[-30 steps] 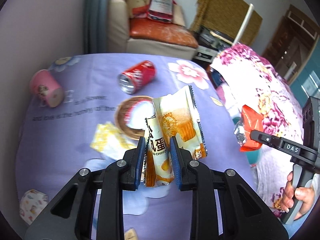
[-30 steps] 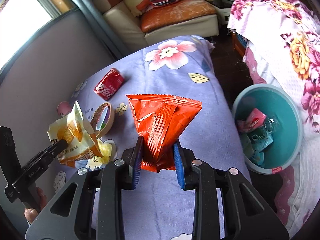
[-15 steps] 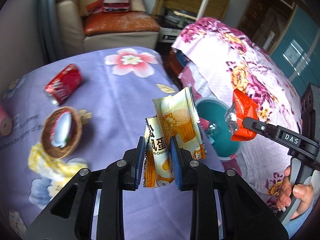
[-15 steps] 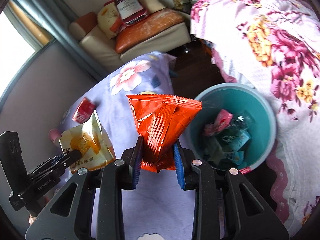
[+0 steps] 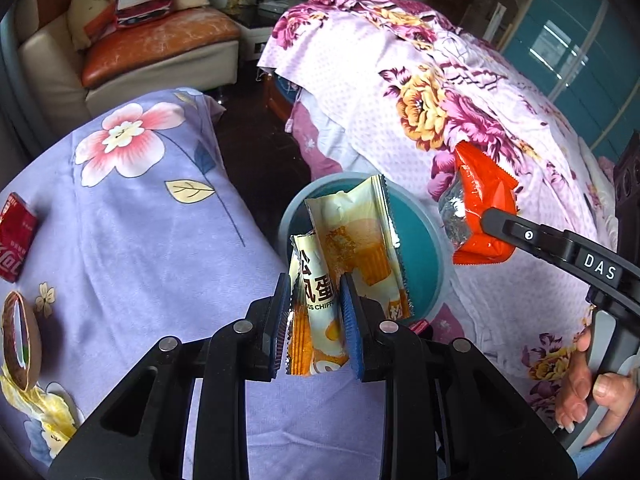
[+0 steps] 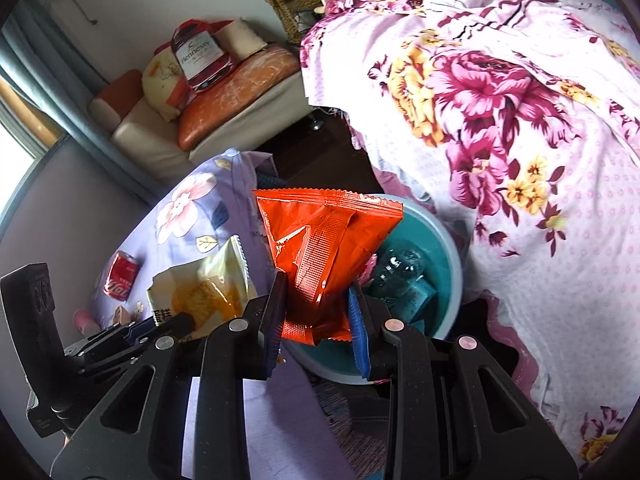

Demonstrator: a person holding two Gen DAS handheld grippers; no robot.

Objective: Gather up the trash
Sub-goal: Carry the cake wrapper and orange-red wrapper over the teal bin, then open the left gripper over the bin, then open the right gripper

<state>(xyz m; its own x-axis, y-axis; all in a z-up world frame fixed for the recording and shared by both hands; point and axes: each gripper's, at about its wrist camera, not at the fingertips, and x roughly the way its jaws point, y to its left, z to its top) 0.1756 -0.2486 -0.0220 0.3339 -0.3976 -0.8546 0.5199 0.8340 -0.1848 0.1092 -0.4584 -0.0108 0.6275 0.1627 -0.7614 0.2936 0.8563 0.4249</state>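
1. Two wrappers in hand, none of them dropped yet: left claw clamped narrow on a cream-and-orange cake wrapper, right claw clamped narrow on a red snack packet.
2. Both held above or just beside the teal bin, which stands on the floor between the lilac-covered desk and the floral-covered bed; cake wrapper over the bin's near rim in the left wrist view, red packet over its mouth in the right wrist view.
3. Already inside the bin: a clear plastic bottle and some teal and pink packets, so several pieces judged collected.
4. Left on the desk: a red cola can lying on its side, a brown paper cup on its side, a crumpled yellow wrapper just beside it, and something pink at the far edge, too small to identify.
5. Judged roughly midway: release of both wrappers into the bin next, then further trips for the can, cup and yellow wrapper.
6. Risk, as a judgement: light wrappers drifting past the rim if released too far to the side.
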